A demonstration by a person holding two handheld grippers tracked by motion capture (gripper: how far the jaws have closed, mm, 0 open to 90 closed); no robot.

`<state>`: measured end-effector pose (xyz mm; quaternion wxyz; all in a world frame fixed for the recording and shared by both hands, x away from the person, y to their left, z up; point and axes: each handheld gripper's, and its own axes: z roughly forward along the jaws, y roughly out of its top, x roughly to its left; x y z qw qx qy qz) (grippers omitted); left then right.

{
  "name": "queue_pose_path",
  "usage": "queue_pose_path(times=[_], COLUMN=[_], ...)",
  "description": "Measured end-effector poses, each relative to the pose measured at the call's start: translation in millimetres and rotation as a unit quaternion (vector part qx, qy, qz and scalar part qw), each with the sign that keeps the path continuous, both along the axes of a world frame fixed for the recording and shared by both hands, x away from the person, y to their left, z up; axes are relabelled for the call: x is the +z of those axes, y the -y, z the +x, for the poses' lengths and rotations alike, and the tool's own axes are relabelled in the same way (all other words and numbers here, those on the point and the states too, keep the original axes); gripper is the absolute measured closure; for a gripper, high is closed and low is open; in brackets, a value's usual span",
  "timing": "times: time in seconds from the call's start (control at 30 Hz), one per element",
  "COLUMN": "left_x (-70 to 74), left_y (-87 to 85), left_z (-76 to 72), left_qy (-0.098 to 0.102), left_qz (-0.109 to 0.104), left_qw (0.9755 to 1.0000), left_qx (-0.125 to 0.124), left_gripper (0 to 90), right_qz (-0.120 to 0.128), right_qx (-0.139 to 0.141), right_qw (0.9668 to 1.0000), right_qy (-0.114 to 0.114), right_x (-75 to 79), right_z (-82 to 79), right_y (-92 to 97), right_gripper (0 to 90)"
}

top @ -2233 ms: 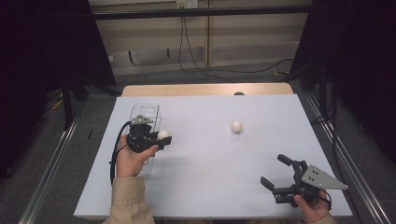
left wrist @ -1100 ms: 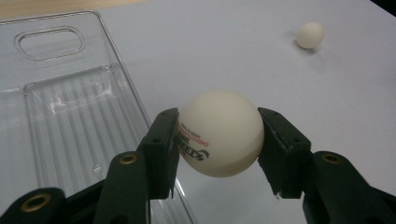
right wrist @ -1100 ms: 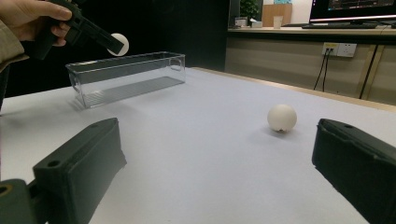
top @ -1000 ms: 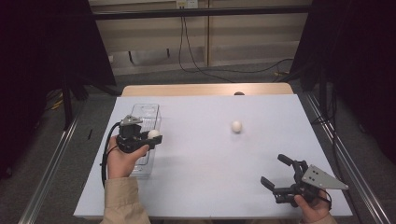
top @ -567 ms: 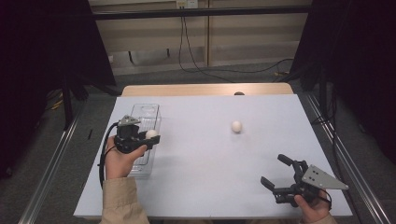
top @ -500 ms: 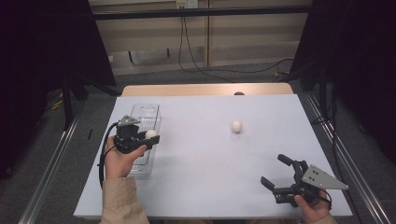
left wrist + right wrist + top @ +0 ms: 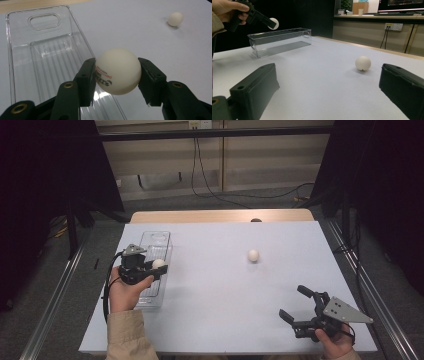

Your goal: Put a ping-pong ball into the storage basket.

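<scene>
— High view first: how much room is there around the left gripper (image 7: pixel 150 270)?

— Its jaws are clamped on a ball (image 7: pixel 159 264), one pad on each side, held above the right-hand rim of the clear bin (image 7: pixel 155 237). The bin's long walls run straight ahead of the jaws, with a handle slot at the far end. Beyond the bin's right wall lies bare tabletop (image 7: pixel 220 310).

— And the right gripper (image 7: pixel 300 307)?

— Its jaws stand wide apart with nothing between them, low near the tabletop's near edge. A second ball (image 7: pixel 253 255) sits well ahead of them, in line with the gap, apart from everything else. Open surface lies on all sides of it.

— What about the surface and the room?

— The tabletop is a plain pale sheet, with a strip of wood showing along the far edge. Grey floor surrounds it, metal rails run down both sides, and dark curtains hang left and right. Cables trail along the floor by the back wall. In the right gripper view there is a counter with a wall socket (image 7: pixel 394 26), a paper cup and a lit screen above.

— Any writing?

— In the left gripper view the held ball carries black and red print next to the left jaw, upside down and too blurred to read.
</scene>
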<state>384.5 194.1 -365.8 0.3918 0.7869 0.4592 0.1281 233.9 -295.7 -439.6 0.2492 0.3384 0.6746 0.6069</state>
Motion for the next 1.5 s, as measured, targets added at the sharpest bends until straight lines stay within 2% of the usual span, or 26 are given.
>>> queue_pose_path(times=[1.5], left_x=[-7.8], left_y=[-14.2], left_z=[1.4], left_qy=[0.006], left_qz=[0.023], left_qw=[0.9995], left_qx=[0.022], left_gripper=[51.1], right_qz=[0.0], right_qx=[0.002], right_qw=[1.0], right_qy=[0.0], right_x=[0.2], right_z=[-0.2], right_y=[-0.3], right_gripper=[1.3])
